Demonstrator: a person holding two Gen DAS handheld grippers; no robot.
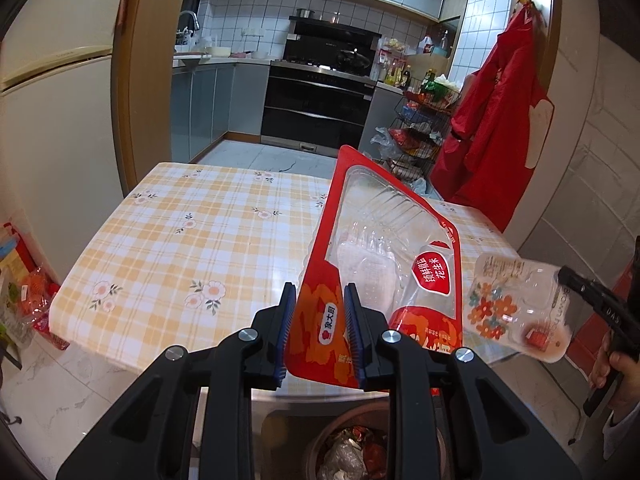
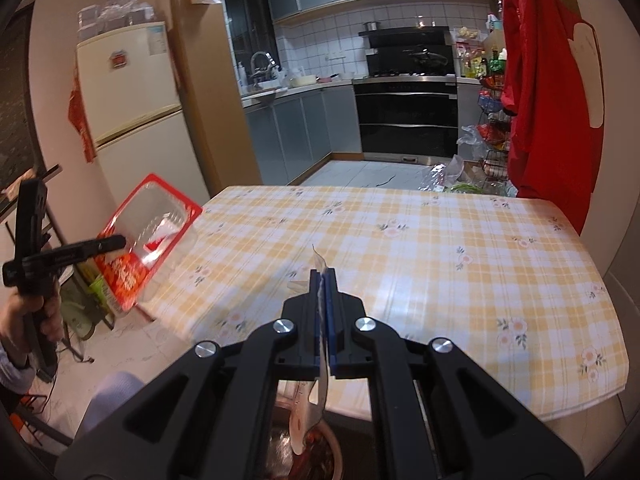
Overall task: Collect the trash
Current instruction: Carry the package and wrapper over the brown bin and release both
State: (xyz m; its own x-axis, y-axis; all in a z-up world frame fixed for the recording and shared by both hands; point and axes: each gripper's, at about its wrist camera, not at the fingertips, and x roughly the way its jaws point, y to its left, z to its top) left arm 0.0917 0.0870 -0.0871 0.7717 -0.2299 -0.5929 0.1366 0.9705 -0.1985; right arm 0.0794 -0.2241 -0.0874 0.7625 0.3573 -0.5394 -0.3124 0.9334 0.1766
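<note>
My left gripper (image 1: 320,300) is shut on a red snack bag with a clear plastic tray inside (image 1: 380,248), held upright above the table's near edge; it also shows in the right wrist view (image 2: 148,236). My right gripper (image 2: 323,280) is shut on a clear flowered plastic package (image 2: 316,396), seen edge-on; in the left wrist view it (image 1: 516,304) hangs at the right. A metal trash bin (image 1: 360,444) with wrappers inside sits below both grippers, also in the right wrist view (image 2: 312,456).
A table with a yellow checked flowered cloth (image 1: 192,220) lies ahead. A cream fridge (image 2: 136,120) stands left, a red apron (image 1: 492,128) hangs right, a wire rack (image 1: 420,132) with goods stands by the kitchen doorway.
</note>
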